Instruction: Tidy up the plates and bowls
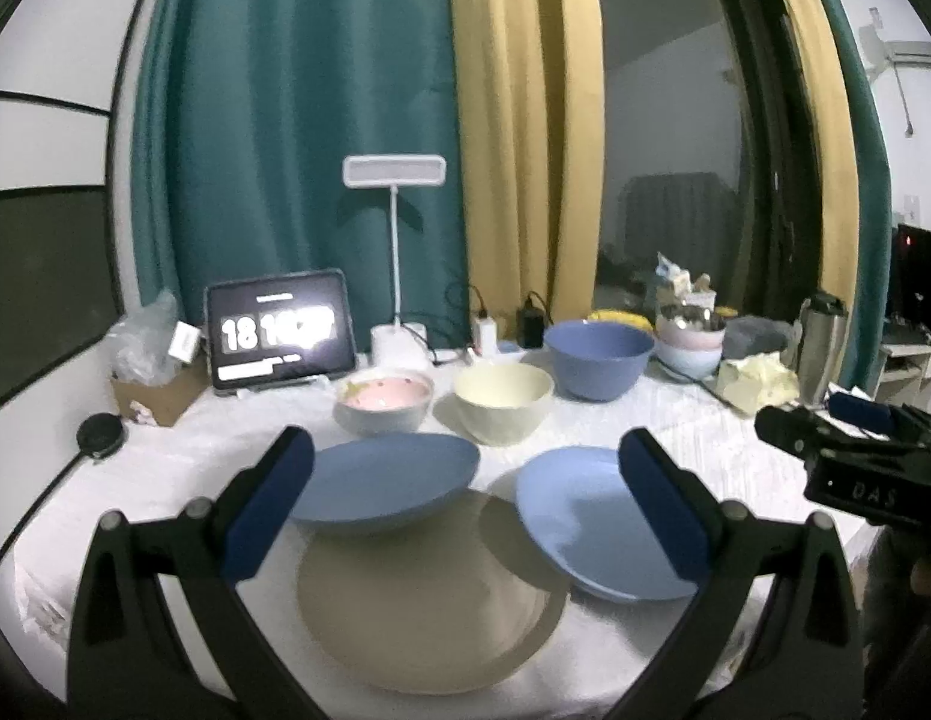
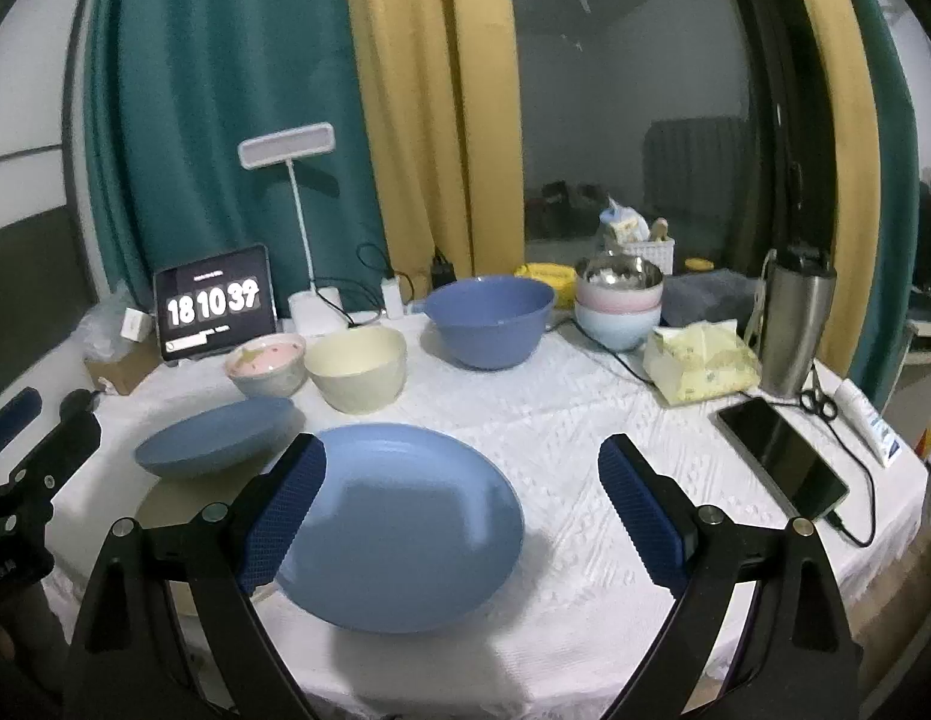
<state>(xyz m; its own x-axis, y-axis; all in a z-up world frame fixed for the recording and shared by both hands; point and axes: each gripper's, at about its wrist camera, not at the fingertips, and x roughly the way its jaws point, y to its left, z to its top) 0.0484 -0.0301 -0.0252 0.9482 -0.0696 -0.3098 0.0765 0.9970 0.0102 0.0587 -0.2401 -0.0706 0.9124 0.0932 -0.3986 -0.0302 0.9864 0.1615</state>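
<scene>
My left gripper [image 1: 465, 504] is open wide over a beige plate [image 1: 429, 594] on the white cloth. A dark blue plate [image 1: 387, 483] sits tilted just above the beige one and casts a shadow on it. Its left rim is close to my left finger, and I cannot tell if they touch. My right gripper [image 2: 462, 510] is open too, with a lighter blue plate [image 2: 405, 522] flat on the table between its fingers. Behind stand a pink bowl [image 2: 267, 363], a cream bowl [image 2: 357, 366] and a large blue bowl [image 2: 489, 321].
A stack of bowls topped by a steel one [image 2: 618, 300] stands at the back right. Also at the right are a tissue pack [image 2: 699, 369], a steel flask [image 2: 795, 324], a phone [image 2: 783, 459] on a cable and scissors [image 2: 819, 402]. A tablet clock [image 2: 216, 303] and a lamp [image 2: 285, 147] stand at the back left.
</scene>
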